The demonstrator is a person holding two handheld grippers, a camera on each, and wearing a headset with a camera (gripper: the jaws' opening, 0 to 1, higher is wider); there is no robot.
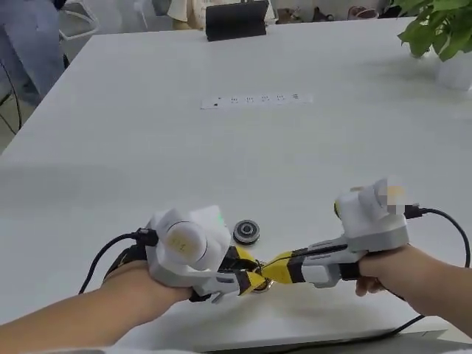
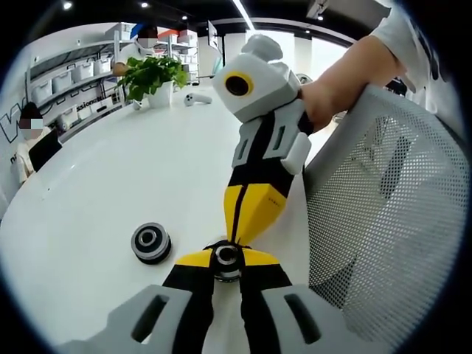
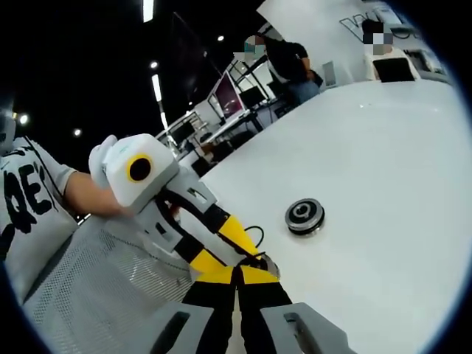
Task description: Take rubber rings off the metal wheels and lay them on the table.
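My left gripper [image 1: 253,281] is shut on a small metal wheel [image 2: 227,258] with a black rubber ring, held between its yellow tips [image 2: 188,259] near the table's front edge. My right gripper [image 1: 267,274] comes in from the right and meets it tip to tip. Its jaws are pressed together at the wheel's rim, pinching the rubber ring [image 3: 257,259]. In the left gripper view the right gripper [image 2: 237,234] points down onto the wheel from above. A second wheel [image 1: 246,231] [image 2: 151,242] [image 3: 304,216] with its ring on lies flat on the white table [image 1: 221,155], just behind the grippers.
A white power strip [image 1: 257,99] lies mid-table, a black object [image 1: 236,20] at the far edge, and a potted plant [image 1: 439,29] at the far right. A grey mesh chair [image 2: 383,214] stands close to the front edge. People stand beyond the table.
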